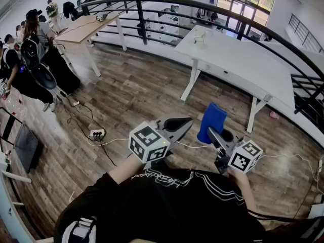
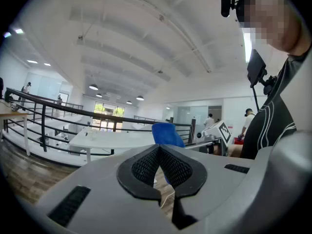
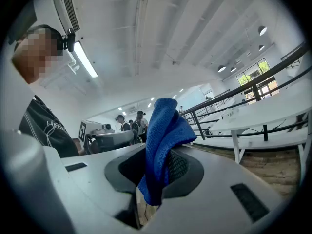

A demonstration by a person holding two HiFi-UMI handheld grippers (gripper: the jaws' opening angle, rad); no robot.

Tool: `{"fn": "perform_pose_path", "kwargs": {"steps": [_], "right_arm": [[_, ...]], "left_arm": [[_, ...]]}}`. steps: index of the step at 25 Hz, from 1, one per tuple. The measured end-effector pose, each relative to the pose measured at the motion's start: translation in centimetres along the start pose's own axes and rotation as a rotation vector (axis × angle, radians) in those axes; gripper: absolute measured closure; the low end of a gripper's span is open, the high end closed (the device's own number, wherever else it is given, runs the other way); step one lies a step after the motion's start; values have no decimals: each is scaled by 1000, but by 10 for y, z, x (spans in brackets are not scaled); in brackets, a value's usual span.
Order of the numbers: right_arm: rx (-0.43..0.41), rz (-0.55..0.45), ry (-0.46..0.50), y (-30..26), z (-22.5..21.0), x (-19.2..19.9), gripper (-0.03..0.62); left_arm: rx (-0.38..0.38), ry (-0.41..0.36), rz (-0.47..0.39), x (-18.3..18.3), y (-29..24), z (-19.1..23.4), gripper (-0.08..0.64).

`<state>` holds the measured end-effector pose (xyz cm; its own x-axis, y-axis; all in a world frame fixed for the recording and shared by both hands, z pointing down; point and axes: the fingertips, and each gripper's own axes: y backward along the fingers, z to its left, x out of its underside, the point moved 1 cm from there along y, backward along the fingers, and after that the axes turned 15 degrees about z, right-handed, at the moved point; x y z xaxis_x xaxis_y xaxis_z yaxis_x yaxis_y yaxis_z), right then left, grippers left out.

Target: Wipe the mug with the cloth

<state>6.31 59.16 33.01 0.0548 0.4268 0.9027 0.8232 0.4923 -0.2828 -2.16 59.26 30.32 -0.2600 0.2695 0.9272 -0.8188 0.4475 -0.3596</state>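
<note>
My right gripper [image 1: 211, 132] is shut on a blue cloth [image 1: 212, 119], which stands up out of its jaws [image 3: 165, 130]. My left gripper [image 1: 188, 120] is shut with nothing in it, its black pads pressed together [image 2: 160, 152]. Both are held close to the person's chest, above the wooden floor. From the left gripper view the blue cloth [image 2: 166, 132] and the right gripper's marker cube [image 2: 223, 129] show just beyond the jaws. A small pale object, possibly the mug [image 1: 200, 37], sits on the far end of the white table [image 1: 243, 65], well away from both grippers.
A curved black railing [image 1: 152, 19] runs behind the white table. A wooden table [image 1: 86, 29] and several people [image 1: 30, 49] are at the left. A power strip [image 1: 96, 133] with cables lies on the floor near the left gripper.
</note>
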Motion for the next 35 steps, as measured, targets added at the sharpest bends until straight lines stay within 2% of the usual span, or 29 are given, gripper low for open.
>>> {"fn": "perform_pose_path", "kwargs": {"steps": [11, 17, 22, 25, 29, 35], "right_arm": [[4, -5, -31, 29, -5, 15, 528], [-19, -30, -57, 22, -19, 8, 528], [-37, -32, -80, 4, -43, 3, 528], [-46, -10, -103, -14, -71, 2, 528], [-52, -6, -136, -53, -126, -18, 528], [-61, 2, -198, -133, -249, -70, 528]], "left_arm": [[6, 10, 9, 1, -17, -25, 552], [4, 9, 30, 1, -26, -13, 552], [0, 19, 35, 2, -39, 13, 552], [-1, 43, 48, 5, -59, 41, 552], [3, 68, 61, -1, -90, 103, 552], [0, 110, 89, -29, -159, 244, 552]]}}
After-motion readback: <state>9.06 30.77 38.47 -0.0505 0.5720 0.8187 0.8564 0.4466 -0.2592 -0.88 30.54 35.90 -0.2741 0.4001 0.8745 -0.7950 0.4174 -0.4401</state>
